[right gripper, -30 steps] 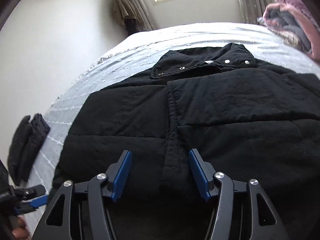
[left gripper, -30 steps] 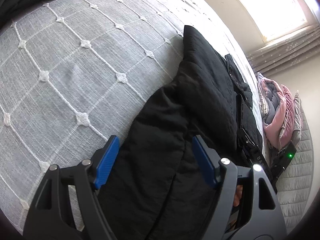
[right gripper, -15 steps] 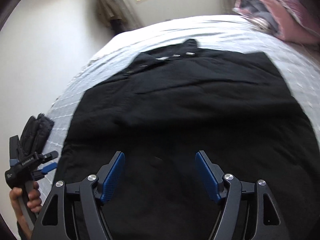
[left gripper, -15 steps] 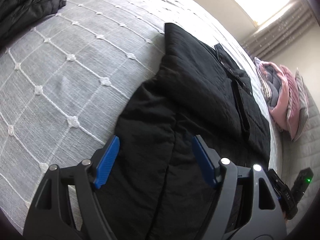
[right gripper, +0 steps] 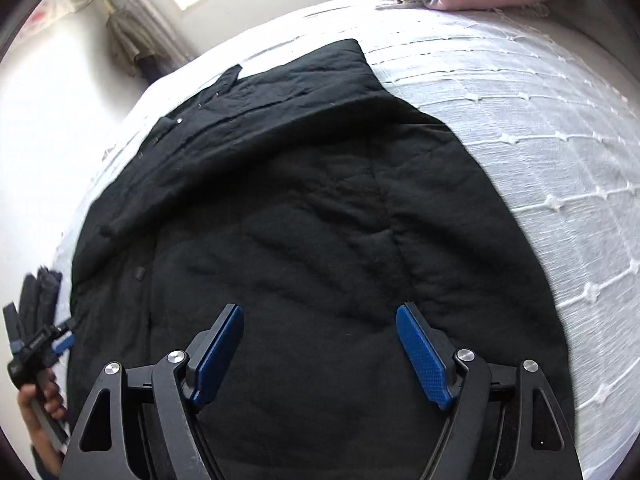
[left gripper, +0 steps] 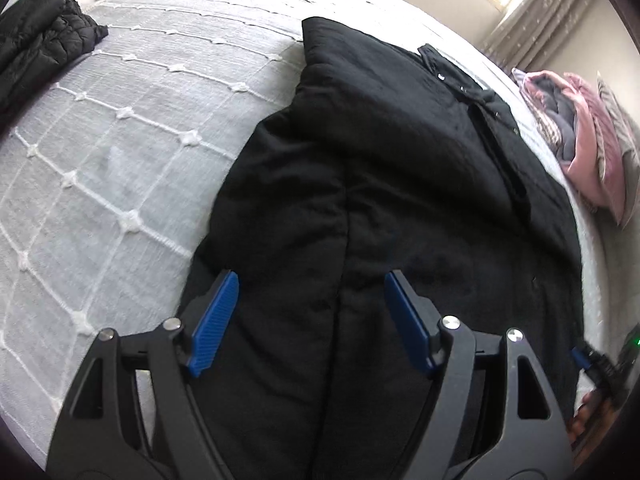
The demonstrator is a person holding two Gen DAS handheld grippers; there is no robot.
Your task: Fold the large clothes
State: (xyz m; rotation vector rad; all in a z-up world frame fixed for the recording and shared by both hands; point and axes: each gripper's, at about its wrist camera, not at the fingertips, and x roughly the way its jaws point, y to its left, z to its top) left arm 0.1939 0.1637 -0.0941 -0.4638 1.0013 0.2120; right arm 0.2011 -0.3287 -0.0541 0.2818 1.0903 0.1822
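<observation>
- Black padded coat (left gripper: 400, 184) spread flat on the bed (left gripper: 120, 140) – collar toward one o'clock in the left wrist view, toward ten o'clock in the right.
- Left tongs (left gripper: 312, 312) wide apart above the coat's near hem, gripping nothing.
- Right tongs (right gripper: 320, 344) opening over the coat, nothing pinched between the blue pads (right gripper: 420, 352).
- Folded black garment (left gripper: 36, 40) at ten o'clock – well apart from the coat.
- Pink bedding (left gripper: 588, 144) at three o'clock.

Quilted grey bed (left gripper: 120, 128) — black jacket (left gripper: 400, 184) spread flat, pink bedding (left gripper: 580, 136) beside
</observation>
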